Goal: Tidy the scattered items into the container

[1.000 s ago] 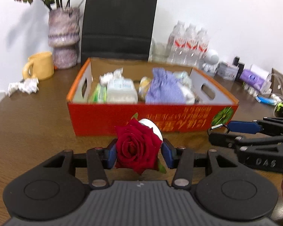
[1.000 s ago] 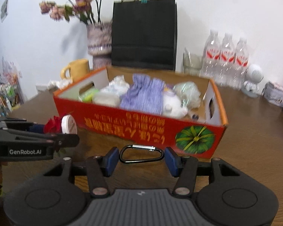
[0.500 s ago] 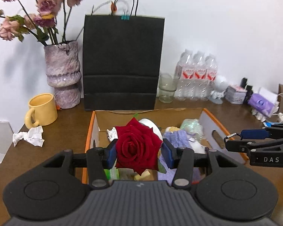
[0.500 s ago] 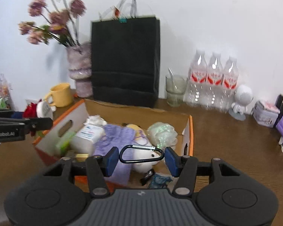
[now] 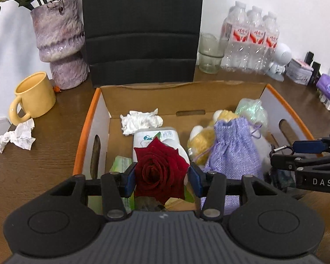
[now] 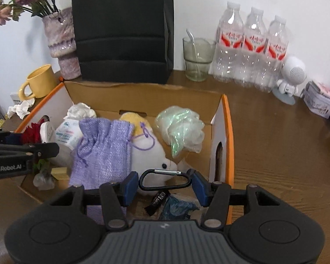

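Now: a soft rose and a stiff clip held over the box

Both held things hang above the cardboard box (image 5: 92, 118), which serves as the landmark. The left gripper (image 5: 161, 177) has its jaws closed on a dark red rose (image 5: 160, 171), pressing the bloom from both sides over the near-left part of the box. It looks light and soft, with layered petals that would bruise or shed under a hard squeeze; the firmer base under the bloom seems the safer place to grip it. The right gripper (image 6: 164, 186) has its jaws closed on the two ends of a black carabiner (image 6: 165, 179), over the near-right part of the box. That one is stiff, smooth metal with a silver gate, probably slick at the rounded ends, so gripping across its length suits it.

Inside the box lie a woven lilac drawstring pouch (image 6: 103, 149), a white plush toy (image 6: 149, 154), a crinkly greenish mesh puff (image 6: 180, 127), a white plastic bottle (image 5: 156, 136) and a crumpled tissue (image 5: 140, 121). Left of the box on the wooden tabletop (image 6: 275, 145) stands a glossy yellow mug (image 5: 33, 94), with another paper wad (image 5: 17, 136) beside it
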### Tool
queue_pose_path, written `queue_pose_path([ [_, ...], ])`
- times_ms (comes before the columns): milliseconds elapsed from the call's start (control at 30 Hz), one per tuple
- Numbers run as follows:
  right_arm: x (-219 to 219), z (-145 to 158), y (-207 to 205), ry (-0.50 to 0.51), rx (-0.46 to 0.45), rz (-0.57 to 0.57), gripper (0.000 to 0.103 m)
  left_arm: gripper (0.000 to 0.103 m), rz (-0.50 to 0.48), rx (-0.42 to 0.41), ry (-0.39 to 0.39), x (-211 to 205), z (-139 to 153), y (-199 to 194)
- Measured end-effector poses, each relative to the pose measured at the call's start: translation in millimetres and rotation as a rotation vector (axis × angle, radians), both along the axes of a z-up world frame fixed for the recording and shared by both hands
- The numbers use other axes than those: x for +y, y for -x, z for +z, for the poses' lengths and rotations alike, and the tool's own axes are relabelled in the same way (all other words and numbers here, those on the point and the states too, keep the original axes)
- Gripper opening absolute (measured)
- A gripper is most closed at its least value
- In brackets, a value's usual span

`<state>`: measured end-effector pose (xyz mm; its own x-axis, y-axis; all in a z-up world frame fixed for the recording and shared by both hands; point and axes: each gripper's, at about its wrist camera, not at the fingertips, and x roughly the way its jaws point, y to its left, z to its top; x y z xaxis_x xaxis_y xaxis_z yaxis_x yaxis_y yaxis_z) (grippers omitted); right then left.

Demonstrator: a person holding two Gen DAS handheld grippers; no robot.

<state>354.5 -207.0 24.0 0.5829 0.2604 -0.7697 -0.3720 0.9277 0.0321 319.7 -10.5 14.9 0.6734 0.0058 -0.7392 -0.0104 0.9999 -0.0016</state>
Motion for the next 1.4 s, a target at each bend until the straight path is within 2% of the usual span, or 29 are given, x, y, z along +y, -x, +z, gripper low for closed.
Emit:
queue_pose_path([
  [67, 1, -2, -1, 0.003, 0.008, -0.001, 0.053, 0.050, 0.003, 0.005, -0.010, -1, -2, -1],
  [100, 1, -3, -1, 0.005, 0.014, -0.002, 0.053, 0.054, 0.007, 0.006, -0.018, -2, -2, 0],
  [133, 2, -3, -1, 0.004, 0.018, -0.006, 0.055, 0.066, 0.013, 0.006, -0.025, -2, -2, 0],
  [200, 1, -2, -1, 0.000, 0.032, -0.025, 0.069, 0.078, 0.013, -0.006, -0.032, -4, 0, 5],
  [233, 1, 0, 1, -0.004, 0.030, -0.031, 0.080, 0.081, 0.010, -0.014, -0.038, -5, 2, 7],
  [267, -1, 1, 2, -0.007, 0.026, -0.030, 0.084, 0.084, 0.010, -0.021, -0.045, -6, 4, 10],
  [333, -3, 4, 7, -0.015, 0.020, -0.027, 0.086, 0.096, 0.014, -0.038, -0.055, -7, 8, 17],
  [400, -4, 9, 12, -0.024, 0.023, -0.026, 0.091, 0.103, 0.023, -0.055, -0.065, -8, 12, 25],
  [500, -7, 17, 23, -0.031, 0.020, -0.023, 0.093, 0.103, 0.022, -0.075, -0.067, -9, 20, 39],
  [533, -9, 20, 27, -0.034, 0.019, -0.025, 0.096, 0.103, 0.024, -0.081, -0.067, -10, 23, 45],
  [567, -10, 24, 31, -0.034, 0.017, -0.029, 0.103, 0.103, 0.026, -0.088, -0.067, -10, 26, 50],
  [733, -14, 50, 64, -0.013, -0.034, -0.037, 0.103, 0.103, 0.030, -0.135, -0.061, -11, 45, 80],
  [933, -20, 80, 110, -0.052, -0.081, -0.023, 0.103, 0.103, 0.042, -0.182, -0.037, -15, 67, 124],
  [1200, -24, 91, 162, -0.099, -0.096, 0.003, 0.103, 0.103, 0.034, -0.202, -0.013, -24, 78, 173],
  [1400, -28, 92, 190, -0.127, -0.103, 0.008, 0.103, 0.103, 0.009, -0.207, -0.026, -31, 77, 193],
])
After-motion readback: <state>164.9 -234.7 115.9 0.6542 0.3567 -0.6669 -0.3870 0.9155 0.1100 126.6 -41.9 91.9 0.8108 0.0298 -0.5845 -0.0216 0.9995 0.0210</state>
